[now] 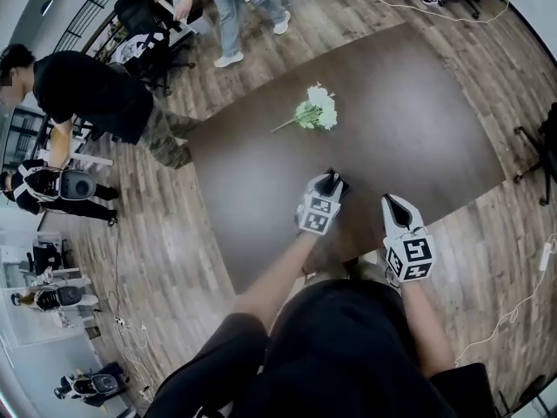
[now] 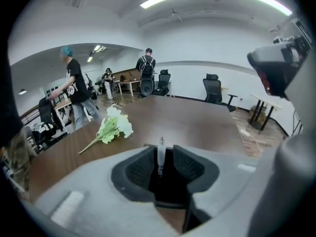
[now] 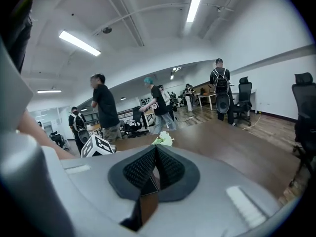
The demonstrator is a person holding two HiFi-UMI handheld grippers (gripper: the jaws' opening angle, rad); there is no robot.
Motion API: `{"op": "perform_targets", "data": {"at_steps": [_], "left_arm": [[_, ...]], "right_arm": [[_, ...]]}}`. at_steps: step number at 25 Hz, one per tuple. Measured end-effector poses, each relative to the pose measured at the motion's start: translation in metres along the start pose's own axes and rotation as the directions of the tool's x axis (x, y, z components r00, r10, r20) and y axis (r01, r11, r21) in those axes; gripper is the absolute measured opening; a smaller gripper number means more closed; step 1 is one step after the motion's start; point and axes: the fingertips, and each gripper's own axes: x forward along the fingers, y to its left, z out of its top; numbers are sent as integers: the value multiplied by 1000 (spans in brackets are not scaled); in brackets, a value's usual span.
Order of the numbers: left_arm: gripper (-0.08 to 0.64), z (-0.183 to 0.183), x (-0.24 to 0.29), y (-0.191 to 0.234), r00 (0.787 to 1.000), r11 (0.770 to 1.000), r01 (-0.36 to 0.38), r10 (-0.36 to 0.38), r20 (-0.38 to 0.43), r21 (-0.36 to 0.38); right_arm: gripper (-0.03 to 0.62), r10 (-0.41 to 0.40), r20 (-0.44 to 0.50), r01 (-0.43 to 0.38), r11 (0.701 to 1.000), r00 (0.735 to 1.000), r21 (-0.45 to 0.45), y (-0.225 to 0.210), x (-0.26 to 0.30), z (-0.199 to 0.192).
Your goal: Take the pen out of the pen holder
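Observation:
A thin silver pen (image 2: 160,154) stands upright between the jaws of my left gripper (image 2: 161,152), with a gap on each side of it, so the gripper is open. Below the pen lies the black pen holder (image 2: 165,191), mostly hidden by the jaws. In the head view the left gripper (image 1: 331,179) points down at this black holder (image 1: 342,184) on the brown table (image 1: 409,120). My right gripper (image 1: 389,200) hovers just to the right of it, near the table's front edge. Its pads (image 3: 156,152) meet at the tip with nothing between them.
A bunch of white flowers (image 1: 315,110) lies on the table beyond the holder, also the flowers (image 2: 114,127) in the left gripper view. Several people stand and walk on the wooden floor (image 1: 174,259) to the left and at the back. Office chairs (image 2: 213,90) stand past the table's far end.

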Motion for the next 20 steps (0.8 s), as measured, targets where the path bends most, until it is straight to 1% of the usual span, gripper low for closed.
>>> {"op": "perform_targets", "data": {"at_steps": [2,5,7,9,12,15,20], "left_arm": [[117,-4,6,-1,1000,1000,-9,9,-27,18],[114,-8,12,-2,995,999,-23,26,-96,33],[115,-10,14,-3,992,999,-21,26,-127,41],[103,-10,14,-3,990,999,-9,14,-141,40],[91,-6,15,1,991,1000,15,-11,-136,24],[91,-6,18,-2,987,999,34,-28,-161,38],[84,-7,19,-3,981,998,34,-21,-191,62]], "right_arm": [[0,-15,-5,15,1000,1000,9,-9,-2,-2],[0,-26,-6,26,1000,1000,14,-17,-4,-5],[1,-29,-12,29,999,1000,18,-19,-5,-9],[0,-27,-19,28,999,999,24,-19,-6,-12],[0,-17,-19,18,999,1000,33,-17,-6,-11],[0,-13,-21,13,999,1000,35,-17,-5,-11],[0,-15,-18,15,998,1000,54,-20,-5,-10]]}}
